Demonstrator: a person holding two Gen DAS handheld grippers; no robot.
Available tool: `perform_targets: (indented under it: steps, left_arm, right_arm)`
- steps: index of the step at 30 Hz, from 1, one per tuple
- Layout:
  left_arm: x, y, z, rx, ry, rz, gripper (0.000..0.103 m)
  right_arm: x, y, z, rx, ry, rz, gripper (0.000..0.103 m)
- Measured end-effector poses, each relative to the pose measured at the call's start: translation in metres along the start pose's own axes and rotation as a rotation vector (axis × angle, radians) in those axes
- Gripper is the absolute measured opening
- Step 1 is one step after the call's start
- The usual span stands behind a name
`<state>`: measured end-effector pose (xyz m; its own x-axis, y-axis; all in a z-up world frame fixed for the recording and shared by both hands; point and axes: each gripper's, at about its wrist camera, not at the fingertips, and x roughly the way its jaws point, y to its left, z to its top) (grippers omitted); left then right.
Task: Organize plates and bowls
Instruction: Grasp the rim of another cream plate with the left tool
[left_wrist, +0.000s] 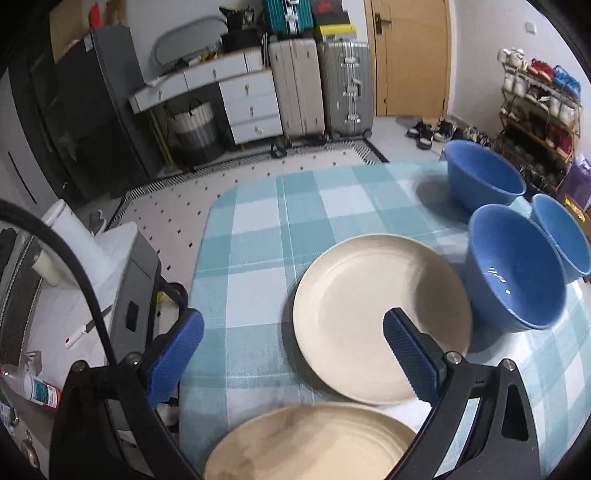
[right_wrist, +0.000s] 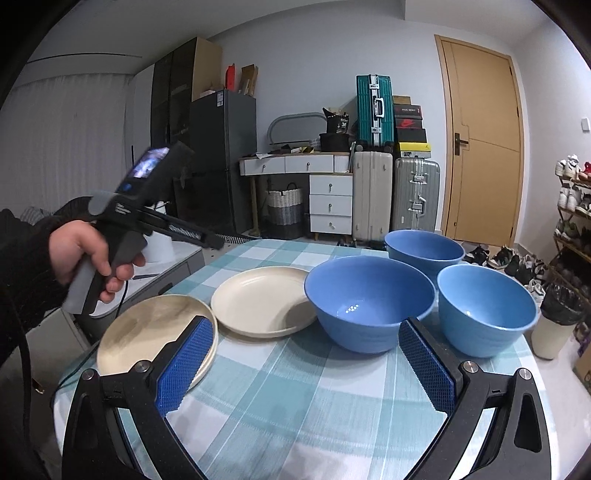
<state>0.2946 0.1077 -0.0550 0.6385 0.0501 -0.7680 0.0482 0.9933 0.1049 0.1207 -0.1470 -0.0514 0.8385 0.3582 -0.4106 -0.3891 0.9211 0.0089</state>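
Note:
Two cream plates lie side by side on the checked tablecloth (left_wrist: 258, 229). The far plate (left_wrist: 380, 317) (right_wrist: 262, 301) is pale, and the near plate (left_wrist: 310, 443) (right_wrist: 155, 332) looks browner. Three blue bowls stand upright to their right: a large one (left_wrist: 513, 266) (right_wrist: 369, 299), one behind it (left_wrist: 484, 177) (right_wrist: 424, 251) and one at the right (left_wrist: 561, 236) (right_wrist: 487, 306). My left gripper (left_wrist: 295, 354) hovers open above the plates, holding nothing. A hand (right_wrist: 85, 254) grips its handle left of the table. My right gripper (right_wrist: 306, 369) is open over the table's near side, in front of the large bowl.
A low grey-and-white unit (left_wrist: 122, 258) stands just off the table's left edge. A bagged bin (right_wrist: 557, 325) sits off the right edge. Farther back are suitcases (right_wrist: 373, 195), a white drawer unit (right_wrist: 330, 203), a wooden door (right_wrist: 480, 147) and a shoe rack (left_wrist: 535, 110).

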Motion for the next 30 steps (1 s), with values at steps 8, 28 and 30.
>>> perform_targets:
  steps: [8,28,30]
  left_arm:
    - [0.053,0.012,0.016,-0.053,0.127,-0.063,0.099]
    - [0.122,0.018,0.008,-0.099,0.368,-0.209,0.018]
    - [0.121,0.020,0.009,-0.103,0.361,-0.217,0.015]
  right_arm:
    - [0.060,-0.003,0.016,0.087,0.079,0.048,0.102]
    - [0.132,0.019,0.099,-0.036,0.134,0.085,0.102]
    - [0.138,0.018,0.097,-0.037,0.147,0.081,0.102]
